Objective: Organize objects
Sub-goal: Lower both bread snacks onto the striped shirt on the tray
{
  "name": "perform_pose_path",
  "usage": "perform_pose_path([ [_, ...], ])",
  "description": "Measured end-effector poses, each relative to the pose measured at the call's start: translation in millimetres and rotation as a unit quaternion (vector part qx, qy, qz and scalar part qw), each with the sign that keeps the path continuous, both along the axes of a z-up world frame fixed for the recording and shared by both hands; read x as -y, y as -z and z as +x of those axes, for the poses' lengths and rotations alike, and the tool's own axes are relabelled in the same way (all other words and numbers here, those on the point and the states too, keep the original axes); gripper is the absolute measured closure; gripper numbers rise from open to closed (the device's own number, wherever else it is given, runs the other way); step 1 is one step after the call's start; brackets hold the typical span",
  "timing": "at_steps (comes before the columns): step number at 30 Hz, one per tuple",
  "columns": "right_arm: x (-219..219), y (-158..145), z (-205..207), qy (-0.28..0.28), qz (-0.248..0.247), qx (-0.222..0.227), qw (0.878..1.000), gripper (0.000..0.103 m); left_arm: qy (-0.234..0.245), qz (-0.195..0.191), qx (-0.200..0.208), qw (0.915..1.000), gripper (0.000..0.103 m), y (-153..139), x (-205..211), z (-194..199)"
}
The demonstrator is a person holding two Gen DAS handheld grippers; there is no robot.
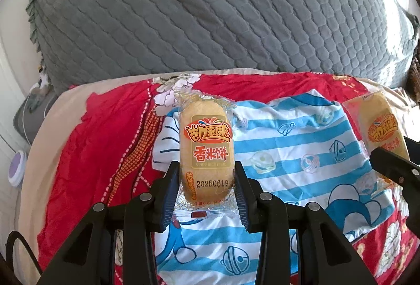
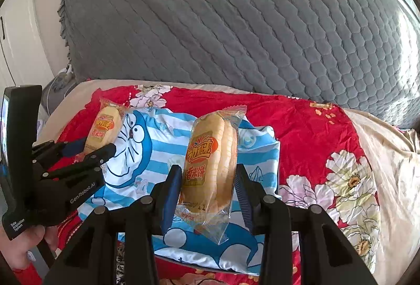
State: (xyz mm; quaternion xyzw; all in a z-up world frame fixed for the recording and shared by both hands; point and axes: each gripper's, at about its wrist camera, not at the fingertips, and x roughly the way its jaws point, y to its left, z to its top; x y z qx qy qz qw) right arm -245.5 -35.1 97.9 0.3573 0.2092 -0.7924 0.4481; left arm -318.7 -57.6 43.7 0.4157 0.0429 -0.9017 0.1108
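I see the grey quilted blanket (image 1: 210, 9) heaped along the far edge of the bed, filling the background. In front of it lies the red floral bedspread (image 1: 105, 143), and on its middle sits the blue striped cartoon cloth (image 1: 288, 148), which I judge is the sorting spot since both snacks hang over it.

My left gripper (image 1: 206, 180) pinches one rice cracker packet (image 1: 206, 145) at its lower sides, label facing the camera, long axis pointing away toward the far edge. Gripping low keeps the crimped end free and the label readable, I think.

My right gripper (image 2: 208, 185) holds the second rice cracker packet (image 2: 211, 164), turned edge-on so the stacked crackers show. The left pad touches the wrapper; the right pad seems to sit a hair off it, so I cannot tell how firm that grip is.

Both packets are carried over the cloth, one toward its left edge, one toward its right; whether either touches it I cannot tell.
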Motion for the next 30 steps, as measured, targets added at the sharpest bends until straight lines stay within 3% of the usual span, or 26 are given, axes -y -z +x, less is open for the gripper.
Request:
perform_pose_path([
  [30,9.3,52.3,-2.4,-0.022,0.048,0.013,0.999,0.062,0.019,0.005,0.032,0.9993,0.062,46.9,-14.4,-15.9],
])
